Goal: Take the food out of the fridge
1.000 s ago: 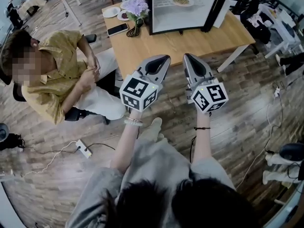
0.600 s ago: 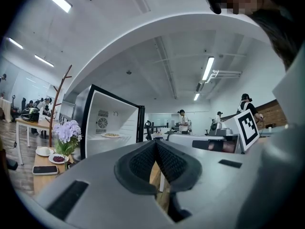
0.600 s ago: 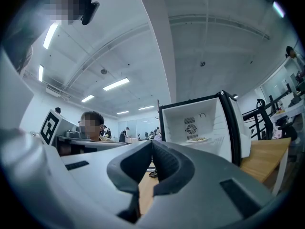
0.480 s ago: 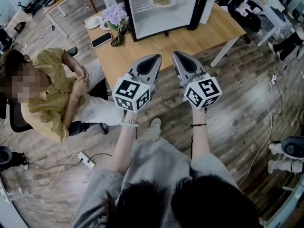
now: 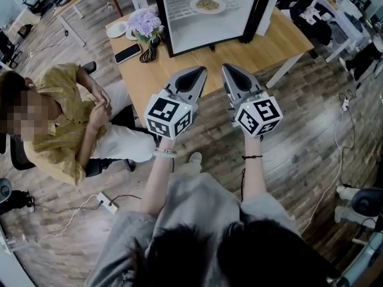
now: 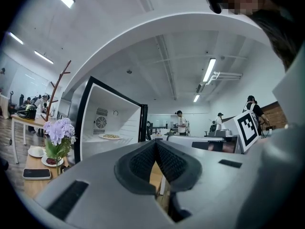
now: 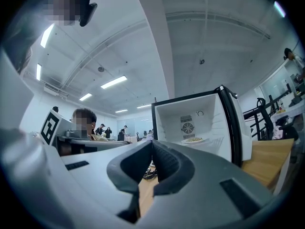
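Observation:
A small fridge (image 5: 206,11) stands open on the wooden table (image 5: 263,46), with a white plate of food (image 5: 207,5) on its shelf. My left gripper (image 5: 197,73) and right gripper (image 5: 230,70) are held side by side before the table's near edge, pointing level at the fridge, both shut and empty. In the left gripper view the left gripper (image 6: 156,144) has its pads together, and the fridge (image 6: 112,120) with the plate (image 6: 110,136) lies ahead to the left. In the right gripper view the right gripper (image 7: 152,144) is also shut, the plate (image 7: 193,140) ahead to the right.
Left of the fridge on the table are purple flowers (image 5: 145,24), a phone (image 5: 127,52) and small plates (image 5: 117,28). A seated person in a yellow shirt (image 5: 66,124) is close to the table's left end. A power strip (image 5: 108,201) and cables lie on the floor.
Both grippers have moved forward toward the table, and the fridge's open front with the plate now shows more fully. Both have stayed shut.

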Motion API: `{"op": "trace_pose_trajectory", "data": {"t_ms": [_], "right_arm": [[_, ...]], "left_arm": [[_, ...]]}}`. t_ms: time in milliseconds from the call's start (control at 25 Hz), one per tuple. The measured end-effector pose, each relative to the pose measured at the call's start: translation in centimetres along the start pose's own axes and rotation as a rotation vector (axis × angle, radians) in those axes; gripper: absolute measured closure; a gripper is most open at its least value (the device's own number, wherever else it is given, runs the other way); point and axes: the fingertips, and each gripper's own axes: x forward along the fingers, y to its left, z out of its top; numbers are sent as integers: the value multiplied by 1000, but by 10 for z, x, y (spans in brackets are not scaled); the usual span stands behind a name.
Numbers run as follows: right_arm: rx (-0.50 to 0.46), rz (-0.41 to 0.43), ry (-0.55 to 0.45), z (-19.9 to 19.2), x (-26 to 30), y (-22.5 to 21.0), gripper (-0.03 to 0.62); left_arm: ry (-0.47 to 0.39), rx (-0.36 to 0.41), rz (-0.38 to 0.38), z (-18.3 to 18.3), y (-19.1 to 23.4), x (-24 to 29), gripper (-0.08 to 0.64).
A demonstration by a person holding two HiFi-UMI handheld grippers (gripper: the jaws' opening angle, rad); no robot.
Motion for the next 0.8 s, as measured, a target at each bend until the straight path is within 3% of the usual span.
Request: {"op": "trace_pose_trajectory", "data": {"t_ms": [800], "right_arm": [[54,-56,0,-12,43,-23,583]], "left_arm": [[6,-31,-23,-8,47,19,552]]}}
